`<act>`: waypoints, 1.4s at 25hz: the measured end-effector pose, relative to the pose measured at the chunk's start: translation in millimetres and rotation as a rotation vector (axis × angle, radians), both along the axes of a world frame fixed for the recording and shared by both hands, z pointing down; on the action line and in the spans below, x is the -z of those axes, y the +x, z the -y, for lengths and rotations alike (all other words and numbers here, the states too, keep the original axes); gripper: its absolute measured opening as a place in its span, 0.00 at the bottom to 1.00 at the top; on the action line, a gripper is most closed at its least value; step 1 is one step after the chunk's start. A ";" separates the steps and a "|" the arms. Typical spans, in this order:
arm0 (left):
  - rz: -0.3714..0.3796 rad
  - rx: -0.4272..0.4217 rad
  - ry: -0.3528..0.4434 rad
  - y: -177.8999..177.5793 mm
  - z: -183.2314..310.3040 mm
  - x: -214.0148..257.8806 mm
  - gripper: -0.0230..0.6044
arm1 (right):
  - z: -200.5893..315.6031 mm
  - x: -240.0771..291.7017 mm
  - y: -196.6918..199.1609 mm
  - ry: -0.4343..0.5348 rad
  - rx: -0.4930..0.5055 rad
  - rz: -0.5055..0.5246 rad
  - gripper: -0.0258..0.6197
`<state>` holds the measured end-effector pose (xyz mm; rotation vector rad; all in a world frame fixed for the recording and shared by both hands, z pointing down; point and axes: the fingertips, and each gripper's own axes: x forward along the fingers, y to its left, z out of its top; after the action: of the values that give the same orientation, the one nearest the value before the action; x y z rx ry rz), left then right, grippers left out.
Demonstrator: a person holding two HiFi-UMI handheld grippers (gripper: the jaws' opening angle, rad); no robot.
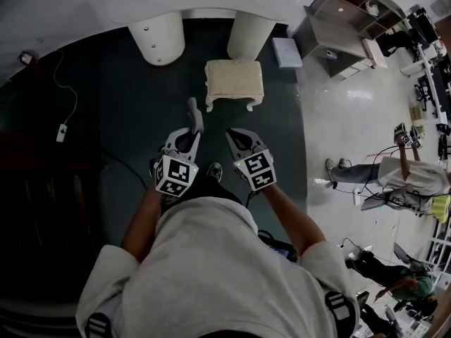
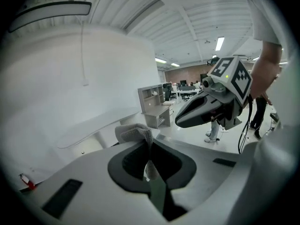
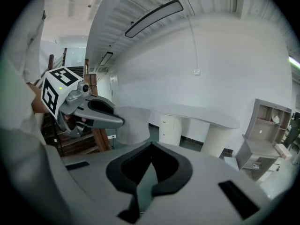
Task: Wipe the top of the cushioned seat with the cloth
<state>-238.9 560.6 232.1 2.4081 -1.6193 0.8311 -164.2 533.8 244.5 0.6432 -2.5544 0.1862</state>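
A person in a light grey top stands on a dark floor covering with both arms held forward, a gripper in each hand. The left gripper is clamped on the cloth, a pale textured rag that stands up past the jaw tips. The left gripper view shows the fabric pinched in the seam between the two closed jaws and bunched above them. Just beside it, the right gripper carries nothing. Its own view shows the jaws pressed together with only a thin line between them. The two tools point the same way, side by side but apart. Ahead of them and clear of both stands the cushioned seat, a small cream stool with a square padded top and short curved legs. The cloth is off it, held in the air short of its near edge. Beyond the stool rise two white round pedestals under a white curved tabletop. Farther right, on the pale floor, is a grey shelf unit, and another person stands at the frame's right edge
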 end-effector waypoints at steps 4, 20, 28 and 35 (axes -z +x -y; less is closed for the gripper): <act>0.026 -0.038 -0.042 20.9 25.6 -12.5 0.08 | 27.3 -10.1 21.1 -0.005 -0.003 0.001 0.05; 0.037 -0.137 -0.131 61.3 134.1 -51.5 0.08 | 88.8 -45.0 66.6 -0.086 -0.052 -0.052 0.05; 0.026 -0.177 -0.165 56.3 197.9 -69.8 0.08 | 139.4 -61.4 57.9 -0.117 -0.045 -0.095 0.05; 0.010 -0.201 -0.232 29.7 263.7 -90.4 0.08 | 197.3 -74.5 32.9 -0.189 -0.049 -0.129 0.05</act>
<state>-209.2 296.8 322.5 2.4278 -1.2201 1.0018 -131.3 336.5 318.9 0.6235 -2.3645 0.3857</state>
